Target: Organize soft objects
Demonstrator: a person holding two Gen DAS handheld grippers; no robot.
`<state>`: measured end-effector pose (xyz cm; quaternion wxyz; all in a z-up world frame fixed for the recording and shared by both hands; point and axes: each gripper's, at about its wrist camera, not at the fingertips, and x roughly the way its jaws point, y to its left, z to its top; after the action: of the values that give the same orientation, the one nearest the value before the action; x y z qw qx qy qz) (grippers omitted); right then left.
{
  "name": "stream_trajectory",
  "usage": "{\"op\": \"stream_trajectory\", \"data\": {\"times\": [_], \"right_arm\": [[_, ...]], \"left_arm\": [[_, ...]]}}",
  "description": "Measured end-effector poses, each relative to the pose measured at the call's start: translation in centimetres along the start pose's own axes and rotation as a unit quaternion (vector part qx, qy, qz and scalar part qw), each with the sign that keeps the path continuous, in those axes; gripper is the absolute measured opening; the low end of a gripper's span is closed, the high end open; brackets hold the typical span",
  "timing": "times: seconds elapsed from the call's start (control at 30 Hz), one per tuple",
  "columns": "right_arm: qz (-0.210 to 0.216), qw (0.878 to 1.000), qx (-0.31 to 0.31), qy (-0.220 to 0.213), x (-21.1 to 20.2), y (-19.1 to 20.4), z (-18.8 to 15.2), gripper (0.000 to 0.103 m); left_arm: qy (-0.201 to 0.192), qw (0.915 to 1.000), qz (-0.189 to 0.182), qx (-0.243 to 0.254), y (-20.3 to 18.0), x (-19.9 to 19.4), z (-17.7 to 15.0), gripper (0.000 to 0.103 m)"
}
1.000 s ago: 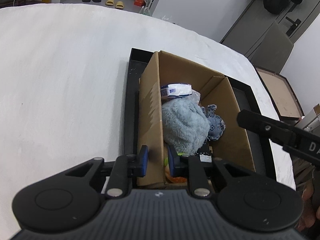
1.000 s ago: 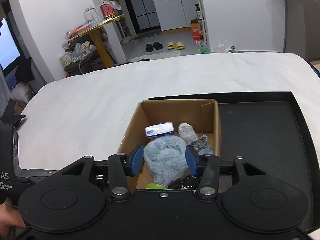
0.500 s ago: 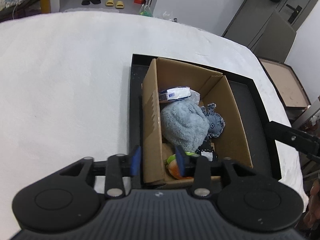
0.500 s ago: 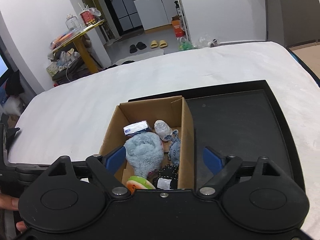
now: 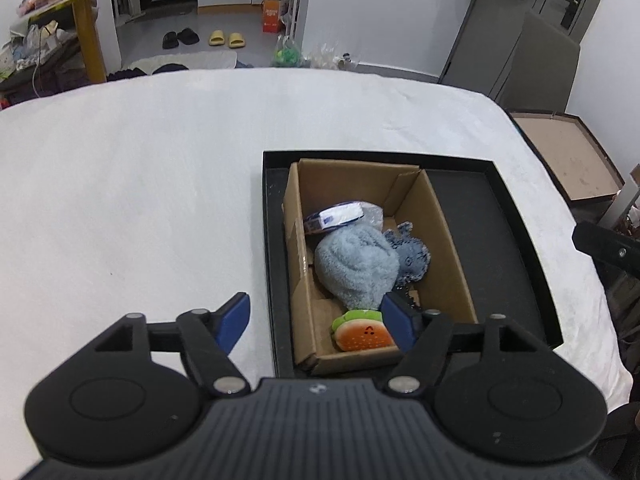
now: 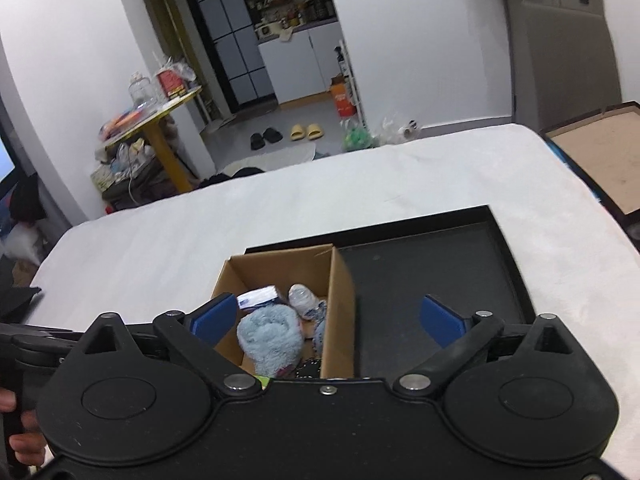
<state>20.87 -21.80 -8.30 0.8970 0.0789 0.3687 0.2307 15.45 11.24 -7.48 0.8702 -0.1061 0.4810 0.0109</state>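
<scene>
A cardboard box [image 5: 448, 236] stands in the left half of a black tray [image 5: 504, 216] on a white table. Inside lie a fluffy light-blue plush [image 5: 354, 264], a darker blue plush [image 5: 414, 260], a burger-shaped plush [image 5: 362, 330], a white-and-blue packet [image 5: 336, 216] and a crumpled clear bag [image 5: 374, 212]. My left gripper [image 5: 316, 322] hovers above the box's near left corner, jaws opening, nothing pressed between the pads. My right gripper [image 6: 328, 316] hangs over the box [image 6: 340, 280] and tray [image 6: 432, 264], jaws opening wide, holding nothing. The light-blue plush [image 6: 270, 336] shows below it.
The tray's right half [image 5: 480, 208] is bare black. White tabletop [image 5: 140, 200] spreads to the left and beyond. The other gripper's black body [image 5: 604, 244] juts in at the right edge. A hand [image 6: 20, 436] grips a handle at lower left. A brown board [image 5: 568, 160] lies beyond the table.
Both grippers have opened and risen away from the box. The left let go of the box's left wall; the right opened from around the light-blue plush, which now rests in the box.
</scene>
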Motion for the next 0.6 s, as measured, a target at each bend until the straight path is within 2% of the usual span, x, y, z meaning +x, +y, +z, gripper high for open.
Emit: {"op": "stream_trajectory", "data": {"times": [0.23,0.6], "right_arm": [[-0.009,1.000,0.016,-0.002,-2.3,-1.7,0.4,0.103],[0.005,1.000,0.012,0.013,-5.5,-2.7,1.2,0.103]], "left_arm": [[-0.010,0.9999,-0.013,0.002,-1.3,-3.0,0.3,0.081],[-0.022,0.9991,-0.031,0.017,-3.8,-6.9,-0.3,0.082]]}}
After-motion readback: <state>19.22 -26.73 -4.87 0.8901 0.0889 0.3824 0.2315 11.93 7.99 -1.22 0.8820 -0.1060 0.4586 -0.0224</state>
